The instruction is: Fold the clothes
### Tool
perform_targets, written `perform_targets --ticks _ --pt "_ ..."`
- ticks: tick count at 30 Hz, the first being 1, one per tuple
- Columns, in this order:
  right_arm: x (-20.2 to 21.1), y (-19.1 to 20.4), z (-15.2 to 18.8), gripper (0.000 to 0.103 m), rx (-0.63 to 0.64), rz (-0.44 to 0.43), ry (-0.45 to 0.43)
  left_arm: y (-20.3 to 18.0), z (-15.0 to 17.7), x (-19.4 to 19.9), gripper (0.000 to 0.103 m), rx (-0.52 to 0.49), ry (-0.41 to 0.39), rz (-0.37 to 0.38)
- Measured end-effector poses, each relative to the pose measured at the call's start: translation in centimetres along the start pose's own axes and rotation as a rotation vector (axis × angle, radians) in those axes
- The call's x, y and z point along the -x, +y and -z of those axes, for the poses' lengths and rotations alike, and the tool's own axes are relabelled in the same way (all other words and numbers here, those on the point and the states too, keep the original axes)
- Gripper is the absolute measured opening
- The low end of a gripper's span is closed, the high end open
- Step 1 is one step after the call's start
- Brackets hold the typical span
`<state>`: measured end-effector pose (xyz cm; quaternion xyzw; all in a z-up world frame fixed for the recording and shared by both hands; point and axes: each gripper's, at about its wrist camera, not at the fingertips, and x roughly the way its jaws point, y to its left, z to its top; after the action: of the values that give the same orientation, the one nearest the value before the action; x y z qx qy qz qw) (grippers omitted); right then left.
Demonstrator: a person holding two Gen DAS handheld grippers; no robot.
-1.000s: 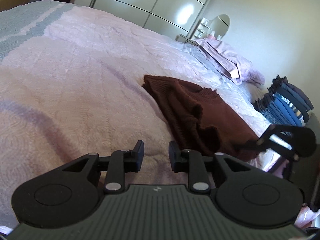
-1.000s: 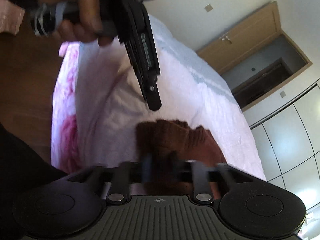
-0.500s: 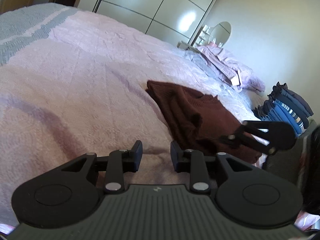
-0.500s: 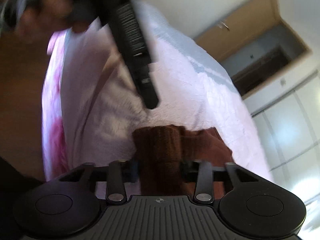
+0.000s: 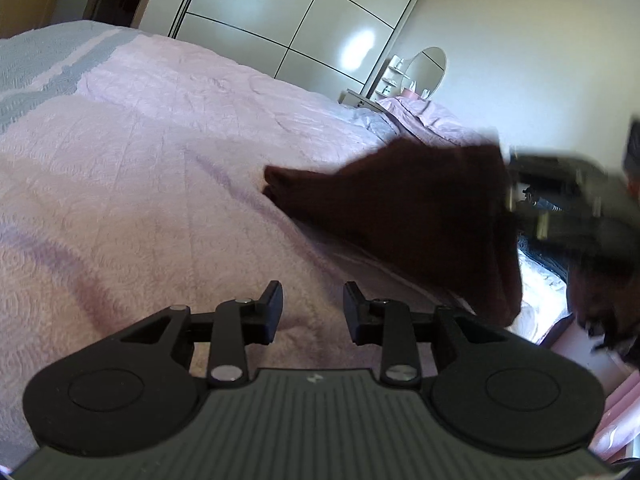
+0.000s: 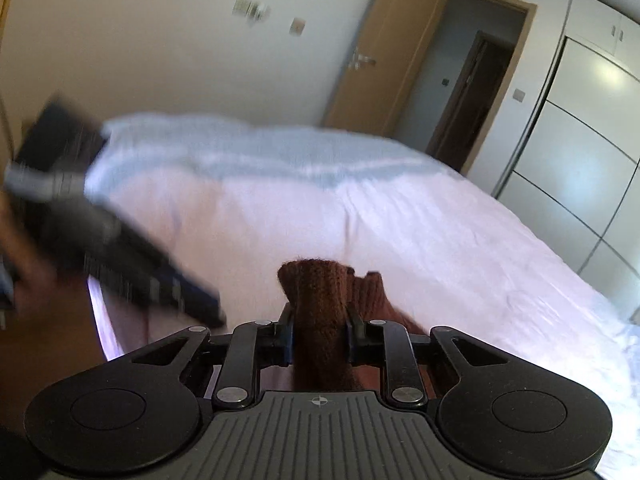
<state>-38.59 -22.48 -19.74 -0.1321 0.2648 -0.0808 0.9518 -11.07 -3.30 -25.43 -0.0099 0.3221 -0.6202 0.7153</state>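
Clearly an early step: lifting one edge of the brown knit garment [image 5: 420, 208] off the pink bedspread [image 5: 160, 168]. Right gripper [image 6: 319, 334] closing narrow on a bunched fold of that knit, fabric pinched between the pads and rising above them. Left gripper [image 5: 312, 306] parted a little, jaws easing apart, nothing between them, poised low over the near part of the bed, left of the cloth. Far corner of the garment resting on the spread toward the middle; near-right part raised and blurred, hanging from the other tool at the right edge of the left view.

Next, probably: catching a second edge or corner with the free tool, then spreading the piece flat before any fold. Calls for a steady hold, since the bunch looks thick and could slip.

Plenty of bare bedspread to the left and far side. Bed edge close at the right and near side, so best kept clear of there.
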Motion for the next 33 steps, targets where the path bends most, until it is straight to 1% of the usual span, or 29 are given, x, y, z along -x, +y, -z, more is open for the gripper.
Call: perform_targets --ticks 1,3,5,6,9,10,11,13,14,16,18,20,21,22,23,24,26,27,28,30,31,32,33 --pt "0.1 -1.0 -0.9 0.022 -0.054 -0.018 -0.035 -0.1 -0.2 0.1 0.027 0.000 -0.005 -0.002" --pt "1.2 -4.2 -3.0 0.021 -0.196 -0.049 -0.133 -0.3 -0.5 0.3 0.028 -0.004 -0.017 -0.007" --pt "3.4 -8.1 -4.1 0.021 -0.358 -0.060 -0.257 -0.6 -1.0 0.5 0.028 -0.015 -0.029 -0.011" --pt "4.8 -10.4 -4.1 0.021 -0.464 -0.060 -0.334 -0.8 -1.2 0.5 0.028 -0.020 -0.035 -0.013" --pt "8.1 -15.5 -1.1 0.021 -0.742 -0.003 -0.498 -1.3 -1.5 0.6 0.029 -0.033 -0.050 -0.007" --pt "8.8 -16.5 0.7 0.021 -0.828 0.026 -0.528 -1.4 -1.5 0.5 0.030 -0.034 -0.051 -0.002" --pt "9.3 -16.9 3.1 0.021 -0.915 0.062 -0.539 -1.6 -1.5 0.2 0.030 -0.034 -0.047 0.002" --pt "10.3 -17.3 8.3 0.021 -1.083 0.148 -0.542 -2.1 -1.3 -0.5 0.030 -0.043 -0.026 0.009" --pt "10.6 -16.9 11.1 0.021 -1.161 0.204 -0.524 -2.3 -1.2 -0.8 0.030 -0.049 -0.013 0.012" --pt "11.4 -15.9 17.2 0.021 -1.313 0.321 -0.463 -3.0 -0.9 -1.8 0.030 -0.064 0.018 0.024" --pt "12.5 -14.7 22.5 0.021 -1.443 0.419 -0.408 -3.8 -0.8 -3.0 0.030 -0.080 0.048 0.039" --pt "14.1 -13.9 26.0 0.021 -1.505 0.481 -0.382 -4.7 -0.7 -4.3 0.030 -0.101 0.073 0.058" --pt "15.2 -13.7 27.1 0.020 -1.504 0.515 -0.378 -5.3 -0.7 -4.9 0.030 -0.111 0.083 0.069" --pt "15.8 -13.3 27.8 0.016 -1.494 0.549 -0.376 -5.9 -0.7 -5.6 0.030 -0.124 0.092 0.082" --pt "16.5 -13.1 28.2 0.007 -1.492 0.578 -0.393 -6.6 -0.7 -6.4 0.030 -0.139 0.102 0.096" --pt "17.3 -13.2 28.5 0.005 -1.494 0.606 -0.405 -7.4 -0.6 -7.1 0.031 -0.157 0.111 0.106" --pt "18.6 -13.9 28.8 0.005 -1.467 0.609 -0.385 -9.0 -0.3 -8.5 0.032 -0.203 0.135 0.115" --pt "19.1 -14.3 28.4 0.005 -1.426 0.598 -0.364 -9.6 -0.1 -9.0 0.032 -0.220 0.144 0.121" --pt "19.1 -14.6 27.4 0.005 -1.369 0.582 -0.341 -10.1 0.0 -9.6 0.033 -0.230 0.154 0.125" --pt "17.6 -14.8 25.3 0.006 -1.260 0.526 -0.298 -10.6 0.1 -10.4 0.033 -0.232 0.170 0.127" --pt "17.5 -14.7 24.9 0.006 -1.243 0.506 -0.289 -10.7 0.2 -10.5 0.034 -0.223 0.171 0.128" --pt "17.4 -14.7 24.5 0.008 -1.227 0.487 -0.281 -10.6 0.2 -10.6 0.035 -0.206 0.170 0.131" --pt "17.6 -14.3 24.8 0.015 -1.238 0.478 -0.281 -10.3 0.1 -10.7 0.037 -0.184 0.170 0.132"
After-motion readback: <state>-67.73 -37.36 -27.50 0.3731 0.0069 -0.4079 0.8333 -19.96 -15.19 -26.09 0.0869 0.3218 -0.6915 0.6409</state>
